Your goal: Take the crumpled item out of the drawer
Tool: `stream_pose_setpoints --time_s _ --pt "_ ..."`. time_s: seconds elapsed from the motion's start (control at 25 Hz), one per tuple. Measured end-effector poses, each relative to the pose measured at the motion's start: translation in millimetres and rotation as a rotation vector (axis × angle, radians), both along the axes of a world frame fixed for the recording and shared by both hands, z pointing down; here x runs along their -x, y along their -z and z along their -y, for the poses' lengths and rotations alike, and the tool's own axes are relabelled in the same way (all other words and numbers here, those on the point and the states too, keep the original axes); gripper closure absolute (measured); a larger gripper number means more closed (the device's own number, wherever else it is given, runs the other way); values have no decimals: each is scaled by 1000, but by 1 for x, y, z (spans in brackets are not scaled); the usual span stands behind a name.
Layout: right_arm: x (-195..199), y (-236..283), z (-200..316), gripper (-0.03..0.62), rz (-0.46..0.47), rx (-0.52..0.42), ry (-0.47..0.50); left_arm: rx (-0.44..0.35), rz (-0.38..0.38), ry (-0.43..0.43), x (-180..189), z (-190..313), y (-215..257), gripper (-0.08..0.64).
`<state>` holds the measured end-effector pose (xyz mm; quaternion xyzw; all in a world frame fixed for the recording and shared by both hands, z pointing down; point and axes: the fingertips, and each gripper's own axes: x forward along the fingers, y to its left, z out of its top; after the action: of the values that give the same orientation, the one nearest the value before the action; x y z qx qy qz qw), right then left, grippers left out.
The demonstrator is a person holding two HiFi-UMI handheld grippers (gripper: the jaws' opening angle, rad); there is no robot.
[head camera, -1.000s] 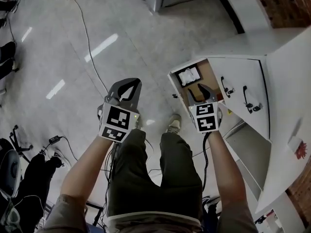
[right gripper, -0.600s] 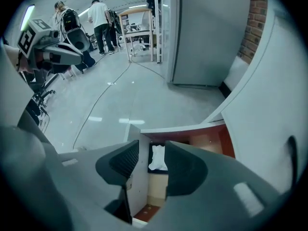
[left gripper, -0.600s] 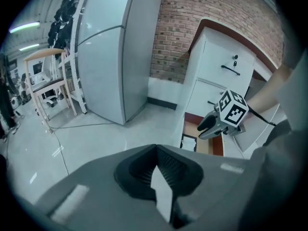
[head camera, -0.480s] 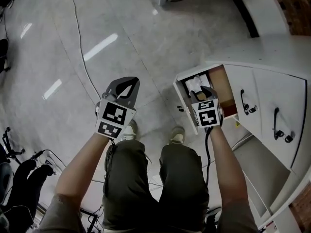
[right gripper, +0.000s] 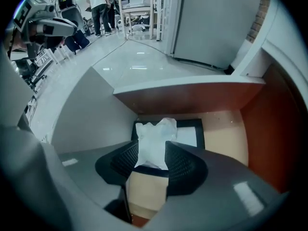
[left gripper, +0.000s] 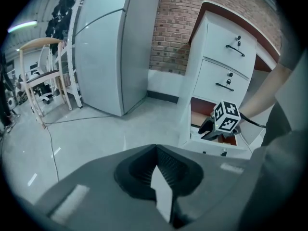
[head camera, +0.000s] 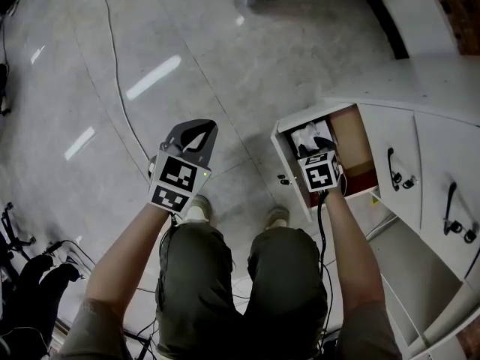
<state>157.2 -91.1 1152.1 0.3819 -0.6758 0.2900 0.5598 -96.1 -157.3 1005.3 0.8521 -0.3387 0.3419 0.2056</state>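
Note:
The crumpled item is a white paper wad (right gripper: 154, 138) lying in the open bottom drawer (right gripper: 82, 124) on a black tray (right gripper: 197, 126). My right gripper (right gripper: 151, 160) reaches down into that drawer with its jaws closed against both sides of the wad. In the head view the wad (head camera: 304, 135) shows just beyond the right gripper (head camera: 313, 142), inside the drawer (head camera: 289, 163). My left gripper (head camera: 196, 126) hangs over the floor to the left of the drawer, shut and holding nothing. The left gripper view has its jaws (left gripper: 156, 177) together and the right gripper (left gripper: 211, 129) at the drawer.
A white cabinet (head camera: 397, 178) with closed handled drawers stands right of the open one. A cable (head camera: 112, 66) runs across the tiled floor. The person's shoes (head camera: 199, 210) stand below the grippers. A fridge (left gripper: 110, 47) and a stool (left gripper: 43, 81) are further off.
My right gripper has moved deeper into the drawer and its jaws now hold the paper wad. The left gripper has barely moved.

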Motion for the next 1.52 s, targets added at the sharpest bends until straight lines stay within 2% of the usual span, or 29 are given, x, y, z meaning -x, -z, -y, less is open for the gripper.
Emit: stream_pose_setpoints --time_s 0.12,0.28,0.36,0.4,0.6,0.76,1.08,1.28,1.52 --pt "-7 -13 2 400 -54 11 5 5 1 11 4 2 -6 560" --pt "-8 -12 1 471 -96 11 12 25 15 27 13 0 -7 560" --pt "-5 -1 3 541 -66 4 -25 34 19 32 16 -3 -3 560" --pt "-2 8 6 554 -41 -4 -50 38 23 27 17 -4 0 560" --pt "10 63 11 561 32 -37 -113 82 54 13 30 -5 27 560" --pt "16 121 8 561 66 -61 -142 72 48 43 35 -1 75 560" --pt "32 262 10 561 158 -167 -183 40 36 30 26 -7 180 560" --pt "54 369 8 561 207 -247 -137 3 4 23 19 -10 260 560" --pt "79 501 10 561 296 -363 -139 -54 -36 31 15 -24 363 560"
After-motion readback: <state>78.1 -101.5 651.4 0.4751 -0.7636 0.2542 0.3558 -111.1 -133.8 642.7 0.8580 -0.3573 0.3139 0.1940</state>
